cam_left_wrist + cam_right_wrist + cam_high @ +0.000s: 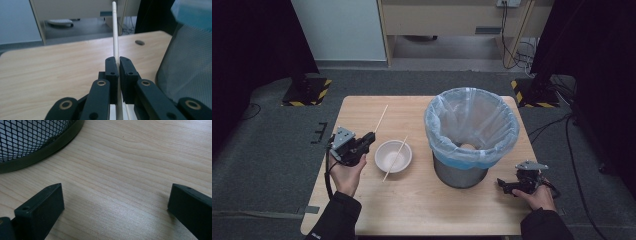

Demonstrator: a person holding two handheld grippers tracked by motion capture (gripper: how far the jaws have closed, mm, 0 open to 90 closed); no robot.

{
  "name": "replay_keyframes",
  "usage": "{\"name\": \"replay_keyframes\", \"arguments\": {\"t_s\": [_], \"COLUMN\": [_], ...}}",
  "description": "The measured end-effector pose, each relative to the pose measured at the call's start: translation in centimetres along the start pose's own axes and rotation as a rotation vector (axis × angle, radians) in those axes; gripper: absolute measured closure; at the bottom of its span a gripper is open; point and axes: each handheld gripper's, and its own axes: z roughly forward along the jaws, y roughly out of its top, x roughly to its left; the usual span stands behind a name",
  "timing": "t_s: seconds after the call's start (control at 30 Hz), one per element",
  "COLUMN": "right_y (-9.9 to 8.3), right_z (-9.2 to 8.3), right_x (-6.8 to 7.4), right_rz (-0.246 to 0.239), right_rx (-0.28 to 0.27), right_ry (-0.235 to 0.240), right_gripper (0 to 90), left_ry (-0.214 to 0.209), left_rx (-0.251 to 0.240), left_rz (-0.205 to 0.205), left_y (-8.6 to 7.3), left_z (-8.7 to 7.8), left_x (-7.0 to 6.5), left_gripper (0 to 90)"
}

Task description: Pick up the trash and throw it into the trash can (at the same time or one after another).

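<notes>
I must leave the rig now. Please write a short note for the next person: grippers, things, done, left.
Left gripper: shut on one chopstick, lifted beside the bowl.
Right gripper: open, holding nothing, low over the table right of the bin.
Second chopstick lies across the bowl.
Done: one chopstick picked up.
Left, probably: drop it in the lined bin, then the other chopstick and perhaps the bowl.

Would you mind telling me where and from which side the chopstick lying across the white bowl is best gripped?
I would grip the chopstick on its lower end, which juts past the rim of the bowl and slopes toward the table, coming from above with the jaws across its length. The free right gripper, jaws wide apart, could take it; the left gripper is shut on the other chopstick.
</notes>
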Motion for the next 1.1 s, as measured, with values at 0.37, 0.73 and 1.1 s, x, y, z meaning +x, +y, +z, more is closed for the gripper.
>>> {"name": "replay_keyframes", "arguments": {"t_s": [0.37,0.73,1.1], "right_y": [0.0,0.0,0.0], "right_z": [0.0,0.0,0.0], "right_x": [0.0,0.0,0.0], "right_rz": [0.000,0.000,0.000], "right_rx": [0.000,0.000,0.000], "right_ry": [0.000,0.000,0.000], "right_gripper": [0.8,0.8,0.8], "left_ry": [-0.039,-0.082,-0.117], "left_rx": [-0.155,-0.256,-0.322], "left_rz": [0.007,0.039,0.060], "left_y": [3.0,4.8,6.2], "left_z": [-3.5,-5.7,-6.6], "left_x": [-0.8,-2.6,-4.1], "left_gripper": [85.4,85.4,85.4]}}
